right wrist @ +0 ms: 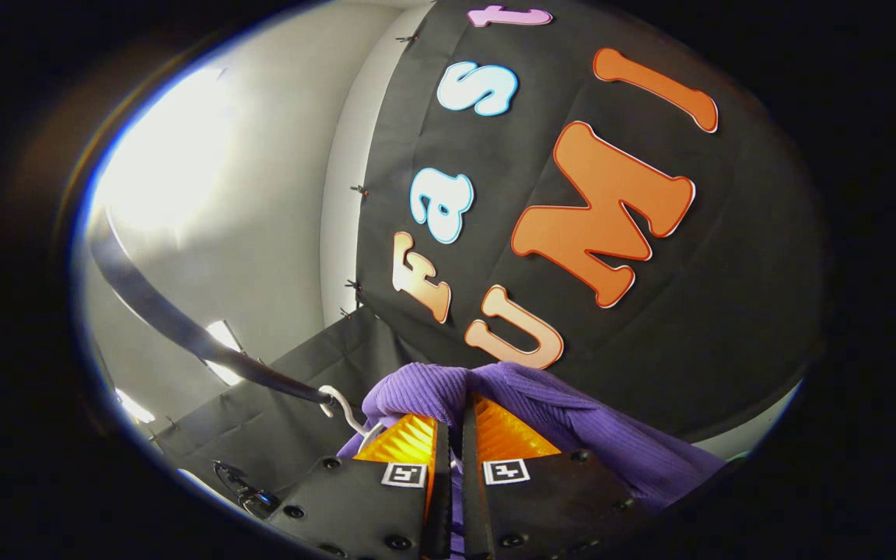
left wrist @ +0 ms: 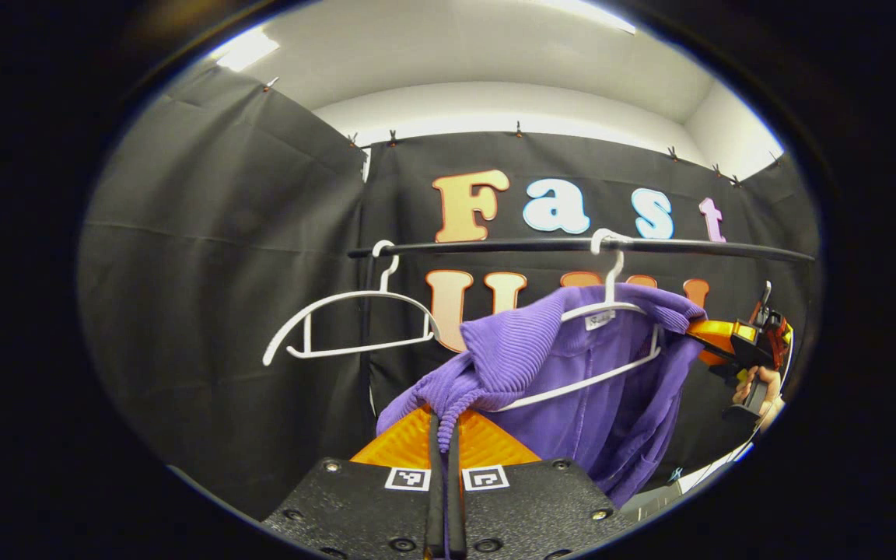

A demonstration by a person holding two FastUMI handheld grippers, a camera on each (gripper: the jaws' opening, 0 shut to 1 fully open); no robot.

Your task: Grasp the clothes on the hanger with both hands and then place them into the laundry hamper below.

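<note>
**Two grippers gripping one garment on the rail**

One purple garment (left wrist: 572, 365) is hanging on the right of two white hangers (left wrist: 611, 342), both hooked over one black rail (left wrist: 541, 246); the left hanger (left wrist: 347, 323) is hanging bare. The left gripper (left wrist: 445, 420) is clenching the garment's near-left shoulder edge. The right gripper (right wrist: 454, 424) is pinching its far-right shoulder, beside a hand (left wrist: 759, 386).

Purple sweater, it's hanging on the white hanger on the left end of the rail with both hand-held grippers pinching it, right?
Not quite. The purple sweater hangs on the right-hand white hanger on the rail; the left hanger is bare, as the left gripper view shows. Both grippers do pinch it: the left hand-held gripper and the right hand-held gripper.
</note>
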